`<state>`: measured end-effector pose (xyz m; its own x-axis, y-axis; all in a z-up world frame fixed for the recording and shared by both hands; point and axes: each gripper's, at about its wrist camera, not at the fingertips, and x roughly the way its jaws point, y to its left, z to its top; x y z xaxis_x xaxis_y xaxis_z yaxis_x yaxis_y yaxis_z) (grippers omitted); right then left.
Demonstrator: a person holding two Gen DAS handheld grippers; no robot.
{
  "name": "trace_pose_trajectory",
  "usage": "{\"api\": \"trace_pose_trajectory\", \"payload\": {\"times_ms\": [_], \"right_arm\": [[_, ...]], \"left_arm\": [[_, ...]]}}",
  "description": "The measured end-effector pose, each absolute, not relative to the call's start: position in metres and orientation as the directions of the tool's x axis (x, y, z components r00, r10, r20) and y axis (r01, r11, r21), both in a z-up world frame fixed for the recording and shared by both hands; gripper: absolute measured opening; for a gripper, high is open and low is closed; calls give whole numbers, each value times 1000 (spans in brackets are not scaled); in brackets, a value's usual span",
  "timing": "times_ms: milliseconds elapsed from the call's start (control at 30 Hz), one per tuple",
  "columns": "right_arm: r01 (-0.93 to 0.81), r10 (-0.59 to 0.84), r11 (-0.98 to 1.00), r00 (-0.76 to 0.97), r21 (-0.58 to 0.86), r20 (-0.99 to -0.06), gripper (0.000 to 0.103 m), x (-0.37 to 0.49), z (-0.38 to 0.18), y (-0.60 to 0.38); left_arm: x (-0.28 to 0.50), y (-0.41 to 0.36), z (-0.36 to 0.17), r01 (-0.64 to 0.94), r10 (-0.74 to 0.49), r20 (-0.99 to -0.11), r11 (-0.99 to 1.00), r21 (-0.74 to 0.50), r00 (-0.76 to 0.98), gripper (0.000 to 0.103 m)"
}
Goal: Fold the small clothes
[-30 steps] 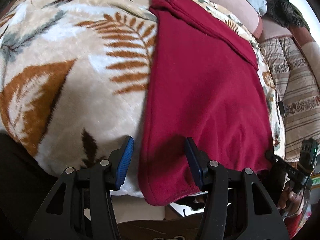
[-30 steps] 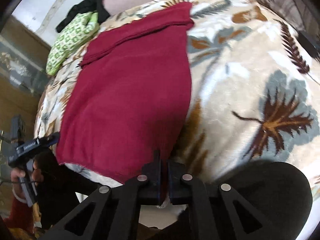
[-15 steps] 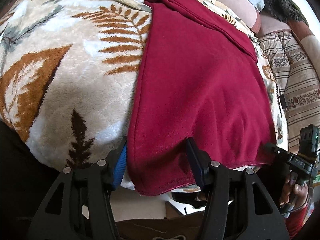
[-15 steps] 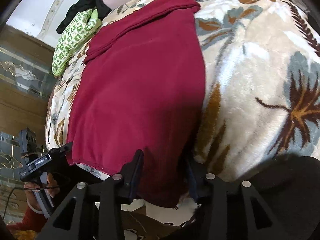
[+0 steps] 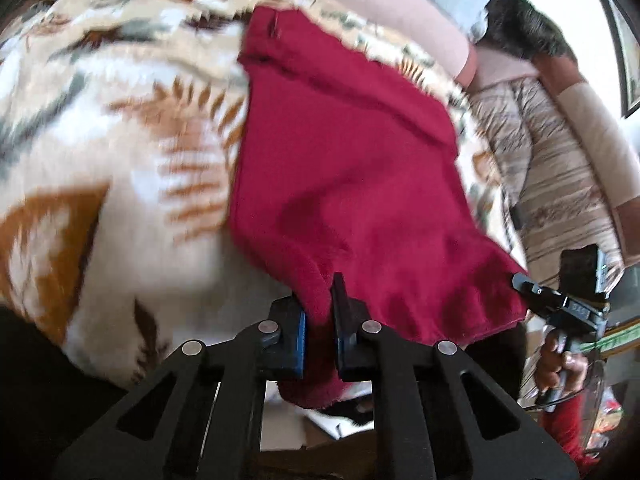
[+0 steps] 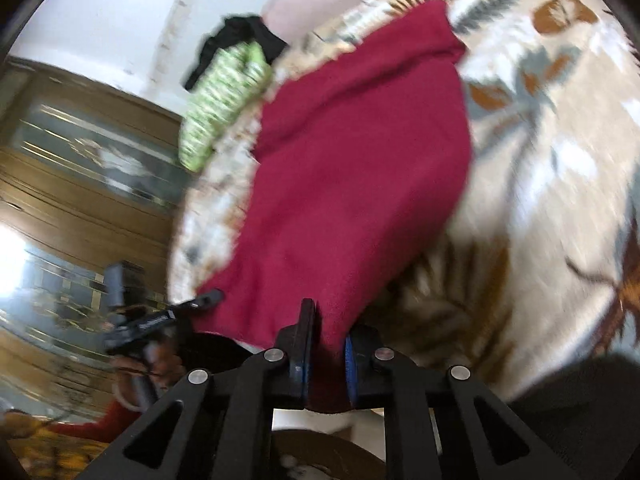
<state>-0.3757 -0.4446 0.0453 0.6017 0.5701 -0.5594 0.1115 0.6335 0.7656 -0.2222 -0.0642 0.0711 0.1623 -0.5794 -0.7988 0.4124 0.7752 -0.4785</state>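
While both views are smeared by blur, we can make out the leaf-print blanket (image 5: pixel 120 184) covering the bed, cream with orange and grey fronds, filling most of each picture. On it we see the red garment (image 5: pixel 344 184), a flat fleece piece lying lengthwise, its far end with a folded band up near the pillows and its near hem hanging over the blanket's front edge. From the right wrist view the same red garment (image 6: pixel 360 184) runs away from us up the blanket (image 6: pixel 560 184).

Beyond the garment's far end we find a green patterned cloth (image 6: pixel 224 100) with a black cloth (image 6: pixel 240 40) just behind it, both at the blanket's edge. To the right in the left wrist view we see a striped cushion (image 5: pixel 560 184) beside the bed.

We hold our left gripper (image 5: pixel 320 340) with its fingers drawn in narrowly on the near left corner of the hem, red fabric bunched between the blue pads (image 5: pixel 299 344) and spilling out below them. Our right gripper (image 6: pixel 326 360) likewise pinches the near right corner, cloth filling the small gap between its fingers. Between the two grips the hem is raised off the blanket and puckered. We also glimpse the right gripper (image 5: pixel 560 304) at the far corner of the hem in the left wrist view.
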Motion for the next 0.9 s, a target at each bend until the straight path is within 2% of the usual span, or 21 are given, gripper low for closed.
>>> {"api": "trace_pose_trajectory", "payload": {"times_ms": [200, 367, 567, 800, 867, 900], "right_arm": [[47, 554, 573, 714, 818, -428, 12, -337, 74, -473], [50, 496, 594, 763, 803, -414, 12, -275, 91, -498], [98, 446, 594, 786, 798, -428, 12, -210, 87, -545], [255, 301, 531, 835, 808, -461, 13, -141, 45, -604], [356, 249, 526, 804, 772, -540, 30, -125, 34, -618], [377, 235, 524, 798, 764, -555, 51, -122, 34, -624]], "left_arm": [[-171, -83, 95, 406, -615, -754, 765, -499, 232, 8], [-114, -105, 110, 398, -629, -728, 762, -511, 271, 8], [-37, -158, 116, 410, -605, -727, 783, -468, 326, 8], [47, -206, 77, 361, -538, -784, 829, -427, 308, 8], [57, -204, 71, 342, -557, -784, 819, -461, 276, 11], [59, -202, 71, 339, -567, -780, 812, -475, 265, 12]]}}
